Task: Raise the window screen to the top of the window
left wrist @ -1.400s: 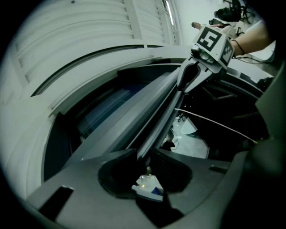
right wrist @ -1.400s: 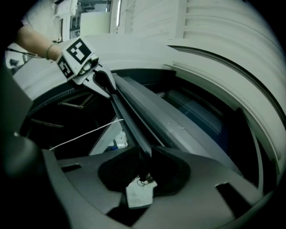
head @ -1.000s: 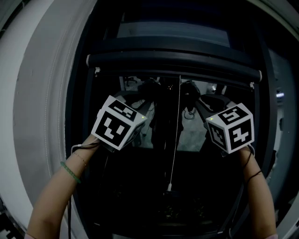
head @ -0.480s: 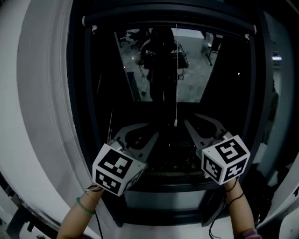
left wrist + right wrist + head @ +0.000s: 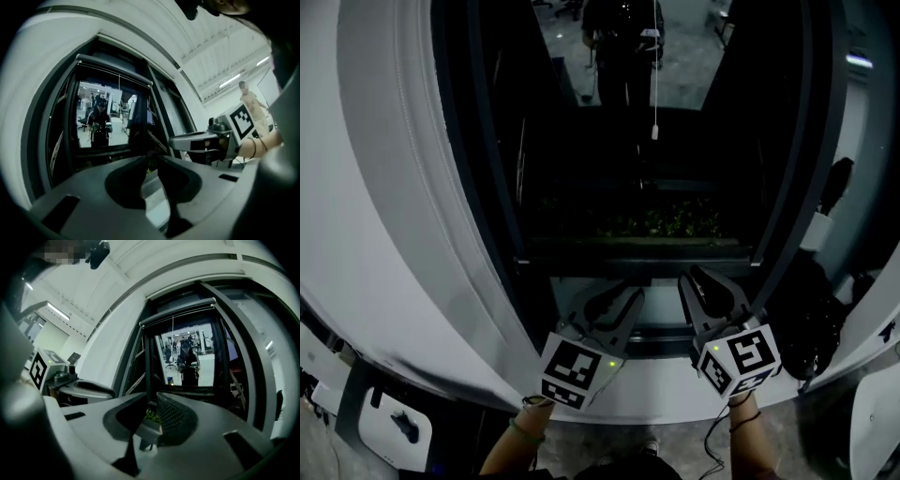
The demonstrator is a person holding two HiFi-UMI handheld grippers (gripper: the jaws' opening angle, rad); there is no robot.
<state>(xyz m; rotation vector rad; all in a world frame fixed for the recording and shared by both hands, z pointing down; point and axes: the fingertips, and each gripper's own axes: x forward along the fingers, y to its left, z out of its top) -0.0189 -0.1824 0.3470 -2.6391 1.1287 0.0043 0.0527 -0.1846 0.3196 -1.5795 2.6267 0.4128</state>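
The window screen's dark bottom bar (image 5: pixel 115 70) sits high in the window opening, also in the right gripper view (image 5: pixel 178 312). The head view does not show it. Its thin white pull cord (image 5: pixel 655 94) hangs down the middle of the dark pane. My left gripper (image 5: pixel 639 292) and right gripper (image 5: pixel 686 274) are low, side by side in front of the window sill (image 5: pixel 637 246), far below the bar. Both are shut with nothing between the fingers. The right gripper (image 5: pixel 187 140) shows in the left gripper view, and the left gripper (image 5: pixel 89 387) in the right gripper view.
A wide white curved wall panel (image 5: pixel 403 234) frames the window on the left, with dark frame posts (image 5: pixel 792 141) on the right. Green plants (image 5: pixel 666 223) lie beyond the glass at the bottom. A dark bundle (image 5: pixel 811 319) sits low on the right.
Both grippers have dropped from just under the screen bar to below the sill. The bar has risen out of the head view, which now looks lower.
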